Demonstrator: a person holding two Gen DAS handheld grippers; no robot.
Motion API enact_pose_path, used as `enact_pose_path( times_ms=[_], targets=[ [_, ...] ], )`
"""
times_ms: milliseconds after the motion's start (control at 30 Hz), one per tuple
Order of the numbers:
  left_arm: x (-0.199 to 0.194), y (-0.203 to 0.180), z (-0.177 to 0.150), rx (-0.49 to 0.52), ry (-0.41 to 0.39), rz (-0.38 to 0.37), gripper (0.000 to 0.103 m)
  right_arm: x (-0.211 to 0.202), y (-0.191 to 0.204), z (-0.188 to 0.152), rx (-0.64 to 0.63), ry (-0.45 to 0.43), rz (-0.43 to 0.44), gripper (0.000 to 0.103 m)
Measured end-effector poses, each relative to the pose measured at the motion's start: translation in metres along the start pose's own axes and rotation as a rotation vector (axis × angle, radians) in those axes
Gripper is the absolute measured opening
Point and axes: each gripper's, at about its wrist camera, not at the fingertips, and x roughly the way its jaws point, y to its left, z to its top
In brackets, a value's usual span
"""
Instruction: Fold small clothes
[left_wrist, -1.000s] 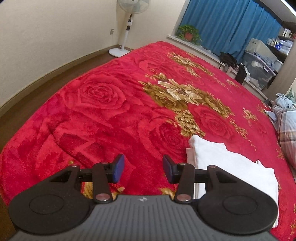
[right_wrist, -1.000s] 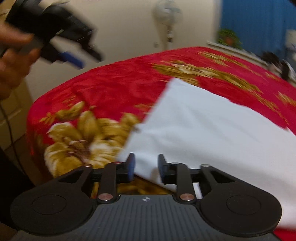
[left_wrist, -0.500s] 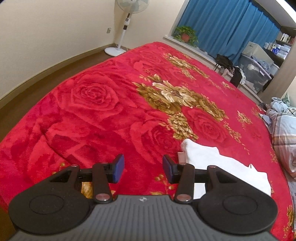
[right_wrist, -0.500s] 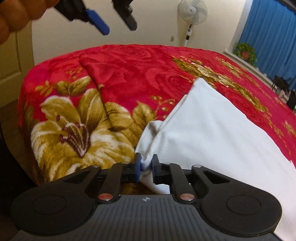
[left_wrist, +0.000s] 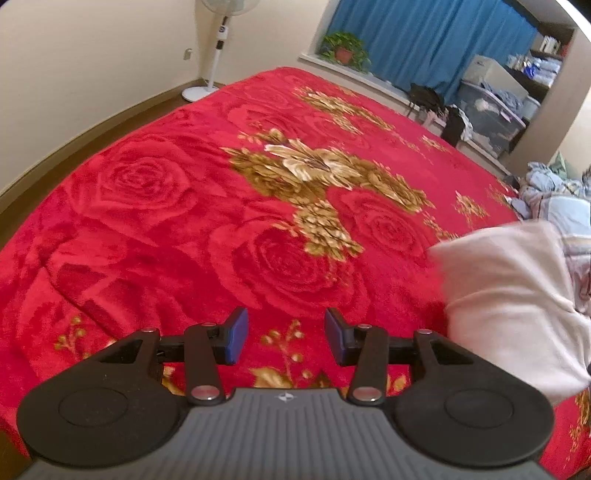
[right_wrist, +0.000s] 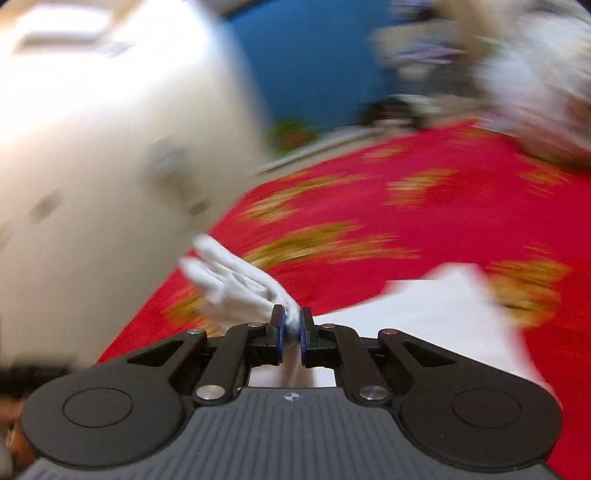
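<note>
A folded white garment (left_wrist: 513, 302) hangs lifted off the red rose bedspread (left_wrist: 221, 206) at the right of the left wrist view. My left gripper (left_wrist: 282, 341) is open and empty above the bedspread, left of the garment. In the blurred right wrist view my right gripper (right_wrist: 291, 326) is shut on a bunched edge of the white garment (right_wrist: 236, 291); the rest of the cloth (right_wrist: 443, 314) trails to the right over the bed.
A standing fan (left_wrist: 218, 44) is at the far wall. A potted plant (left_wrist: 345, 50) sits on the sill by blue curtains (left_wrist: 436, 40). Storage boxes (left_wrist: 487, 107) and a pile of striped clothes (left_wrist: 554, 199) lie at the right.
My right gripper closed on the white garment's edge and swung it up and to the right, off the bed. My left gripper stayed open and drifted slightly.
</note>
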Motion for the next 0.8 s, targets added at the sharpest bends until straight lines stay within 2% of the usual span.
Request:
enact_pose_path(
  times_ms=[67, 100, 133, 200, 233, 300, 367, 400, 433, 467, 500, 567, 633, 667, 733, 800],
  targets=[
    [0.004, -0.01, -0.003, 0.018, 0.01, -0.006, 0.05, 0.002, -0.052, 0.006, 0.051, 0.063, -0.169, 0.008],
    [0.006, -0.013, -0.004, 0.027, 0.015, -0.008, 0.05, 0.012, -0.082, 0.006, 0.084, 0.175, -0.281, 0.009],
    [0.008, -0.018, -0.006, 0.037, 0.02, -0.007, 0.05, 0.016, -0.105, 0.004, 0.136, 0.248, -0.352, 0.01],
    [0.013, -0.026, -0.009, 0.058, 0.032, -0.002, 0.05, 0.016, -0.143, 0.003, 0.219, 0.354, -0.471, 0.014],
    [0.016, -0.03, -0.011, 0.069, 0.039, -0.002, 0.05, 0.013, -0.152, 0.007, 0.225, 0.352, -0.482, 0.014],
    [0.022, -0.038, -0.017, 0.1, 0.052, -0.005, 0.051, 0.008, -0.161, 0.024, 0.223, 0.303, -0.422, 0.018],
    [0.027, -0.05, -0.024, 0.15, 0.058, -0.013, 0.051, 0.011, -0.163, 0.048, 0.193, 0.275, -0.33, 0.031],
    [0.03, -0.057, -0.028, 0.181, 0.057, -0.02, 0.051, 0.017, -0.162, 0.061, 0.177, 0.269, -0.269, 0.034],
    [0.031, -0.064, -0.032, 0.214, 0.053, -0.027, 0.051, 0.025, -0.161, 0.073, 0.147, 0.271, -0.21, 0.042],
    [0.032, -0.073, -0.038, 0.255, 0.047, -0.039, 0.051, 0.034, -0.159, 0.082, 0.116, 0.276, -0.171, 0.047],
    [0.032, -0.081, -0.043, 0.292, 0.041, -0.056, 0.051, 0.047, -0.158, 0.092, 0.088, 0.282, -0.146, 0.049],
    [0.03, -0.099, -0.054, 0.361, 0.031, -0.099, 0.051, 0.071, -0.157, 0.101, 0.048, 0.287, -0.116, 0.051],
    [0.031, -0.117, -0.064, 0.387, 0.042, -0.136, 0.051, 0.094, -0.164, 0.097, 0.059, 0.294, -0.117, 0.051],
    [0.032, -0.125, -0.067, 0.382, 0.054, -0.153, 0.051, 0.101, -0.166, 0.091, 0.076, 0.304, -0.116, 0.051],
    [0.038, -0.145, -0.073, 0.36, 0.075, -0.195, 0.052, 0.125, -0.174, 0.081, 0.112, 0.391, -0.151, 0.051],
    [0.047, -0.168, -0.077, 0.336, 0.089, -0.237, 0.057, 0.141, -0.176, 0.075, 0.169, 0.405, -0.143, 0.051]
  ],
)
